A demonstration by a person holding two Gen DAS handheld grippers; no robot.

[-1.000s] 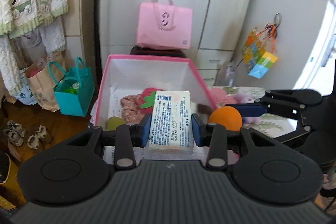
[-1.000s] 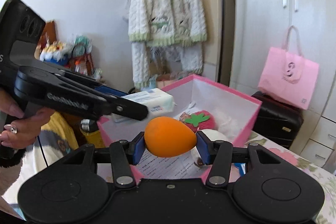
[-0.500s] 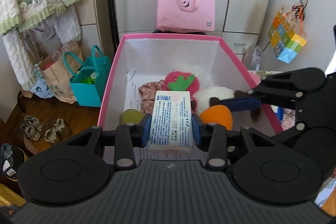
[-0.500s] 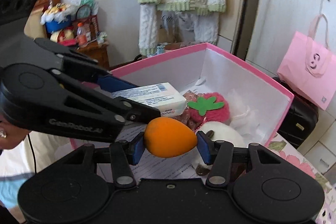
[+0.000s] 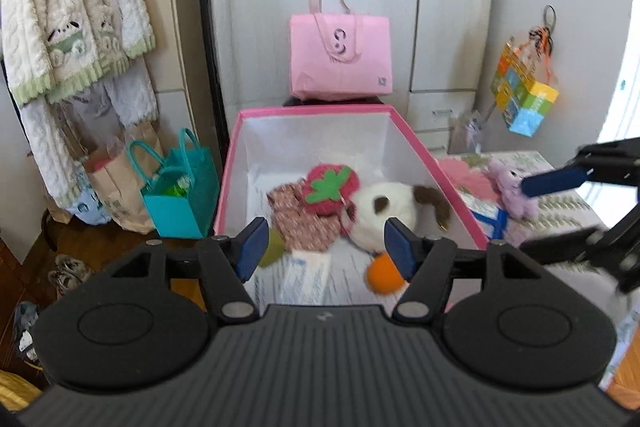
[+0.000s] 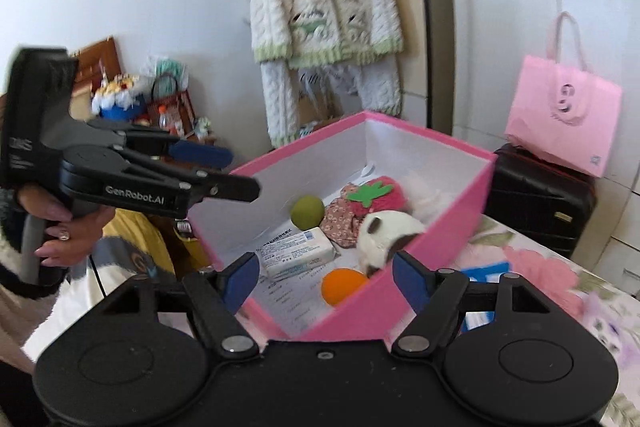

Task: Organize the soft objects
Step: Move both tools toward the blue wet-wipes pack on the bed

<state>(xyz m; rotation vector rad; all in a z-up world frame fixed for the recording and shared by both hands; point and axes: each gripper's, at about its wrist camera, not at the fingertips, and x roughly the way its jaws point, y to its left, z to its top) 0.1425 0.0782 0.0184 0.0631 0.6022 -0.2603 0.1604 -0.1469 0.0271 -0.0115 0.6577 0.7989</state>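
A pink cardboard box (image 6: 404, 291) with smooth white inner walls sits on the table (image 6: 560, 267), which wears a floral cloth. It is open at the top and rectangular, and all the soft things already sorted lie on its floor.

The biggest of them is a white plush toy (image 6: 384, 231) with dark brown patches, fuzzy and rounded, lying against the box's right-hand wall. Touching it on the far side is a knitted red strawberry (image 6: 380, 193) with a flat green felt leaf, resting on a crumpled piece of floral fabric (image 6: 340, 223). A rectangular white tissue pack (image 6: 296, 253) with blue print lies flat near the front, just beside the fabric. An orange egg-shaped foam ball (image 6: 344, 285) lies at the front, near the plush toy; in the left wrist view it is partly hidden behind a pad. A dull green ball (image 6: 307, 211) sits by the left wall, beyond the tissue pack.

On the table outside the box, a small lilac plush (image 5: 510, 193) lies on the cloth, near the right tool's blue pad as the left wrist view shows it.

The left tool (image 5: 326, 253) hangs above the box's near end, its jaws spread wide and holding nothing. The right tool (image 6: 326, 281) is likewise wide apart and empty, over the box's near corner, touching nothing.
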